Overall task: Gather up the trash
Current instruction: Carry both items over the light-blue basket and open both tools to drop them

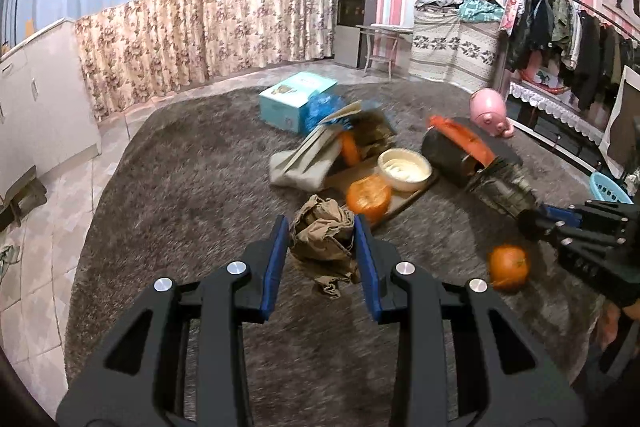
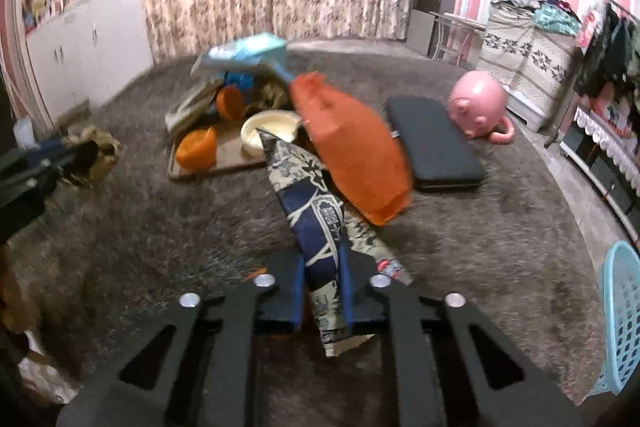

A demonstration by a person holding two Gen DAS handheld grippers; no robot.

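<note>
My left gripper (image 1: 321, 241) is shut on a crumpled brown paper bag (image 1: 326, 247) and holds it above the grey shag rug (image 1: 180, 195). My right gripper (image 2: 322, 275) is shut on a patterned blue-and-cream snack wrapper (image 2: 316, 211) with an orange plastic bag (image 2: 352, 151) hanging at its far end. In the left wrist view the right gripper (image 1: 532, 219) shows at the right, with the wrapper (image 1: 500, 187) and the orange bag (image 1: 460, 139). In the right wrist view the left gripper (image 2: 80, 155) shows at the left with the brown paper (image 2: 100, 151).
On the rug lie a wooden tray (image 1: 400, 203) with a white bowl (image 1: 404, 169) and orange peel (image 1: 368, 197), an orange (image 1: 508, 265), a light blue box (image 1: 296, 101), a black pad (image 2: 436, 143) and a pink pig toy (image 2: 478, 107). A light blue basket (image 2: 624, 319) stands right.
</note>
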